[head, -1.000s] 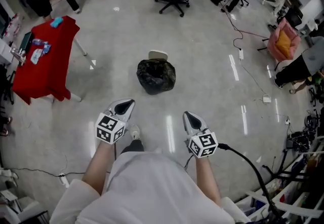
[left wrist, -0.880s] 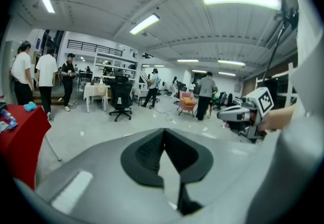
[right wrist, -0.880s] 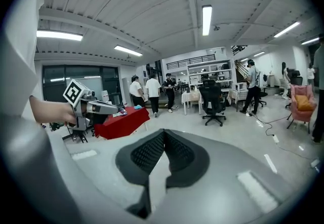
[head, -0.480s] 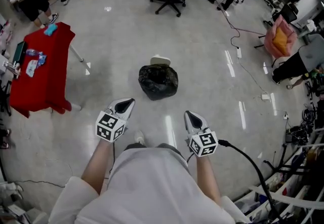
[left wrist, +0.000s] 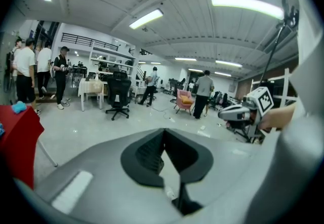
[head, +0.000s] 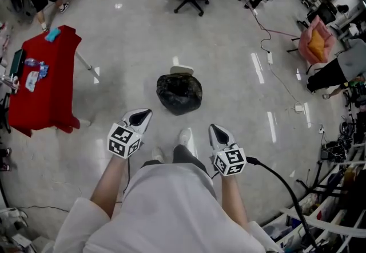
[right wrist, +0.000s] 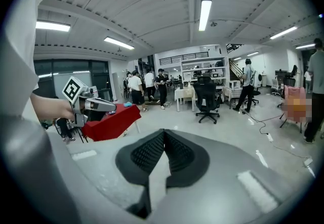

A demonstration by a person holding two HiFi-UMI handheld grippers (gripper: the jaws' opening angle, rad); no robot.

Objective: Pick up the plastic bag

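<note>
One plastic bag point(head: 179, 93) is lying ahead of two empty grippers, untouched; left gripper point(head: 143, 115) and right gripper point(head: 214, 130) are holding jaws together

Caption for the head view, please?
Left gripper and right gripper, both shut, point toward a black plastic bag on the floor.

Bright, even indoor light comes from ceiling tube lamps point(right wrist: 204, 14); they lay white glare streaks on the glossy floor point(head: 229, 86), with soft, faint shadows. Both gripper views bend strongly and darken at their rounded edges
</note>
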